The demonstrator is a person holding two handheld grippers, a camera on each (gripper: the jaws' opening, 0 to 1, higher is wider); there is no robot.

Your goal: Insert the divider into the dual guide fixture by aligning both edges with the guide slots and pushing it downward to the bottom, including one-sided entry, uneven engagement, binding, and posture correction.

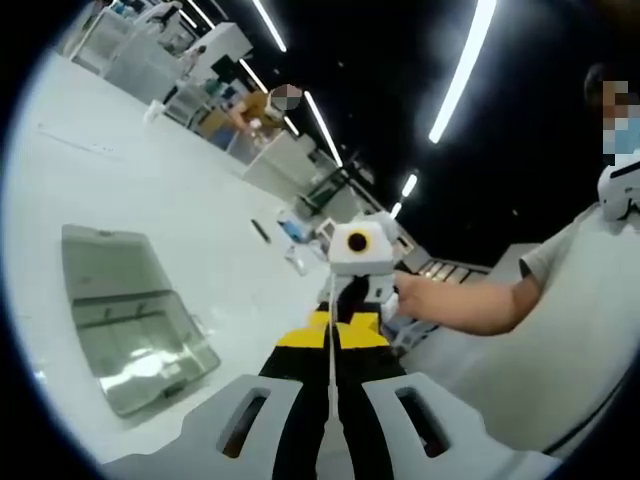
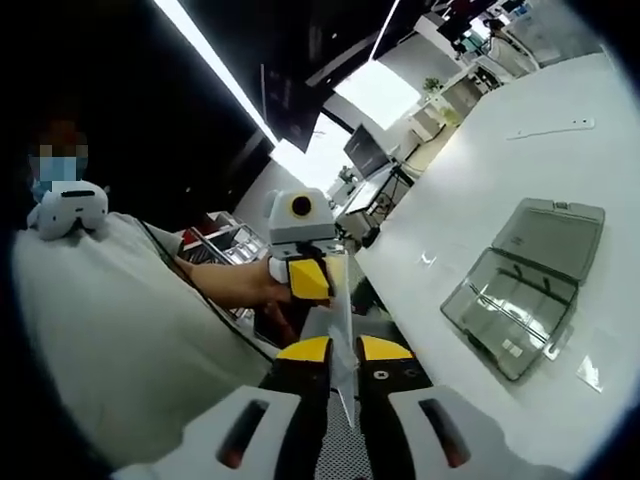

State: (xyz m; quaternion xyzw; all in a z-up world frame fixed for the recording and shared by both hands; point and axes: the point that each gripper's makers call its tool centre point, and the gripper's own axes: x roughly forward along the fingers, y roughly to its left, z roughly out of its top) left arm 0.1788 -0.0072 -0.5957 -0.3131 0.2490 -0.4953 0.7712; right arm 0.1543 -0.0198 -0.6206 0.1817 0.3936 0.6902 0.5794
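A thin clear divider (image 1: 331,345) is held edge-on in the air between my two grippers. My left gripper (image 1: 332,330) is shut on its near edge with yellow-tipped jaws. Facing it, my right gripper (image 1: 357,292) grips the far edge, with a hand (image 1: 425,297) behind it. In the right gripper view the divider (image 2: 341,315) runs from my right gripper (image 2: 343,352), shut on it, up to the left gripper (image 2: 306,280). The guide fixture, a clear plastic box (image 1: 135,325) with its lid open, lies on the white table, apart from both grippers; it sits at the right (image 2: 525,290) in the right gripper view.
A person in a light shirt (image 2: 110,330) stands close behind the grippers. A small dark object (image 1: 260,230) lies on the white table (image 1: 150,180) beyond the box. A pale flat strip (image 2: 550,128) lies farther out. Benches and equipment (image 1: 190,50) line the background.
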